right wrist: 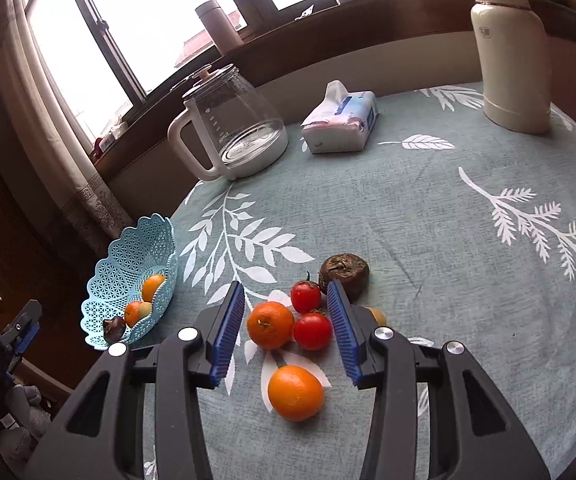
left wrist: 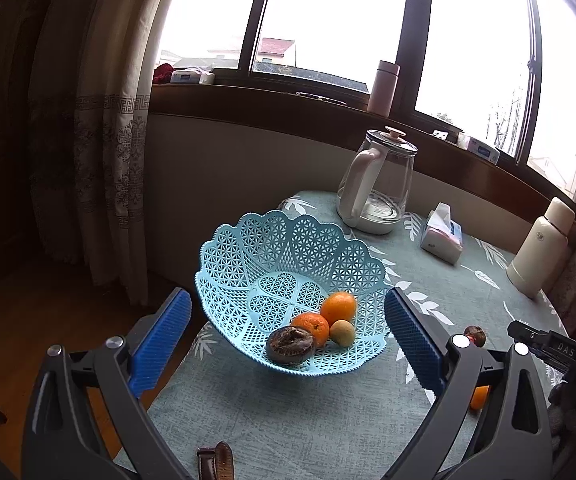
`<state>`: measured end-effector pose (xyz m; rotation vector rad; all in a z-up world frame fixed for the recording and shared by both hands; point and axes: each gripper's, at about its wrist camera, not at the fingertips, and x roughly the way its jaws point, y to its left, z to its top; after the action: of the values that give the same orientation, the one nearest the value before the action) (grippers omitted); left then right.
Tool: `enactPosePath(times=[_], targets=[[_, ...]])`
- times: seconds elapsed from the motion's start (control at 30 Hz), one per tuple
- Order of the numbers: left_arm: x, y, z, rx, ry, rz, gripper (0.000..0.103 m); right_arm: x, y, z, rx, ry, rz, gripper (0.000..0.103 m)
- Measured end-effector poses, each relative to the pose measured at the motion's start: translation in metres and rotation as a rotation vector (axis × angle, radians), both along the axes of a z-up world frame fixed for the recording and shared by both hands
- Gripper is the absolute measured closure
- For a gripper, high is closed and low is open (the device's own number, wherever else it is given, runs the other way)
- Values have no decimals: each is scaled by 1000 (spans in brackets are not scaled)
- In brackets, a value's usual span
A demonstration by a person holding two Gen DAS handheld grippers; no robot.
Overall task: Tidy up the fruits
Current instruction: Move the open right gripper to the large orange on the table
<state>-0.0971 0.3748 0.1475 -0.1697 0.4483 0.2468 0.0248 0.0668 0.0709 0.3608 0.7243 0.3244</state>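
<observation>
The left hand-held gripper (left wrist: 288,336) hangs with its blue fingers spread wide and empty, framing a light-blue lattice basket (left wrist: 276,248) that sits tilted at the edge of the bench (left wrist: 328,420), just ahead of the fingertips. Inside the basket lie two oranges (left wrist: 339,307), a small yellow-green fruit (left wrist: 343,333) and a dark wrinkled fruit (left wrist: 290,346), all touching at the low side nearest the gripper. The right hand-held gripper (right wrist: 286,312) is likewise open and holding nothing, its fingers either side of a loose cluster on the leaf-print cloth: an orange (right wrist: 270,325) and two red tomatoes (right wrist: 312,331) touching one another between the fingertips, another orange (right wrist: 295,393) closer in between the fingers, and a second dark wrinkled fruit (right wrist: 344,272) just beyond the right fingertip. A small yellowish fruit (right wrist: 377,314) peeks out behind that finger. Farther ahead stand a glass kettle (right wrist: 244,128), a tissue pack (right wrist: 342,122) and a cream flask (right wrist: 514,52).
</observation>
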Motion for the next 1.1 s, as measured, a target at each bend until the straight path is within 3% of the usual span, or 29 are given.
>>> enactPosePath(times=[0.67, 1.1], targets=[[3, -14, -3, -1, 16, -40, 4, -15, 11, -42, -65, 105, 53, 59], [6, -16, -6, -4, 25, -46, 4, -11, 27, -52, -88, 131, 94, 57]])
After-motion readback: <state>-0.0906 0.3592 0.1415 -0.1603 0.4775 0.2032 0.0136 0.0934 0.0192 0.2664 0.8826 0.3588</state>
